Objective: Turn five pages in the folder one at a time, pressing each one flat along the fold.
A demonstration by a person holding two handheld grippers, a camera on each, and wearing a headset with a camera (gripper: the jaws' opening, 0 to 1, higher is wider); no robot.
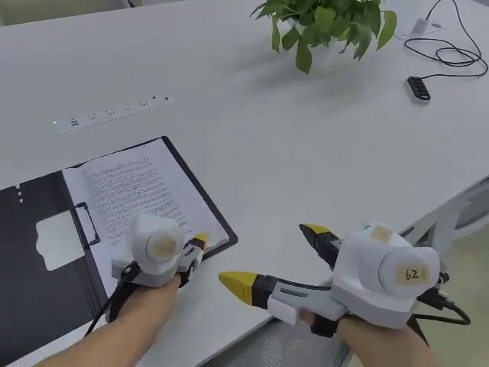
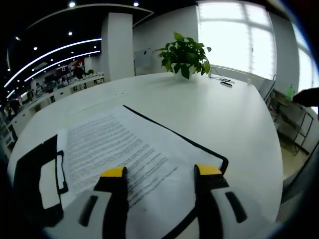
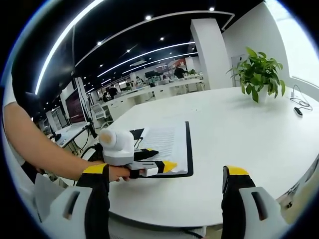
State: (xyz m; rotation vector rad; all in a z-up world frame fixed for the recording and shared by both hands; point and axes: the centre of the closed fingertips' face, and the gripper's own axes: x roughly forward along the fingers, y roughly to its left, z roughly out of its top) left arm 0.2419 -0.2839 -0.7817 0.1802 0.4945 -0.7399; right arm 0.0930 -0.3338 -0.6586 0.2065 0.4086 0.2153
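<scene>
- Left gripper [image 2: 160,172] has its jaws apart and holds nothing; the yellow tips hang over the near right part of the page [image 2: 119,144]. I cannot tell whether they touch the paper.
- From the head view, this gripper sits at the near right corner of the folder [image 1: 30,260], with a hand [image 1: 141,302] gripping it from below.
- Right gripper [image 1: 273,256] has its jaws wide apart and empty. It is over the near edge of the table [image 1: 306,153], right of the folder and clear of it.
- Between the two grippers lies bare tabletop; they are near each other but not touching.
- The folder lies open on the near left of the table. Its black left cover carries a pale pocket [image 1: 57,241], and the printed page lies flat on the right half.
- A clip [image 1: 85,223] stands along the page's left edge, by the fold.
- Far left of the folder, a socket strip [image 1: 114,111] is set in the tabletop.
- At the far right stand a plant [image 1: 325,27] and a black cable [image 1: 451,53], well apart from the folder.
</scene>
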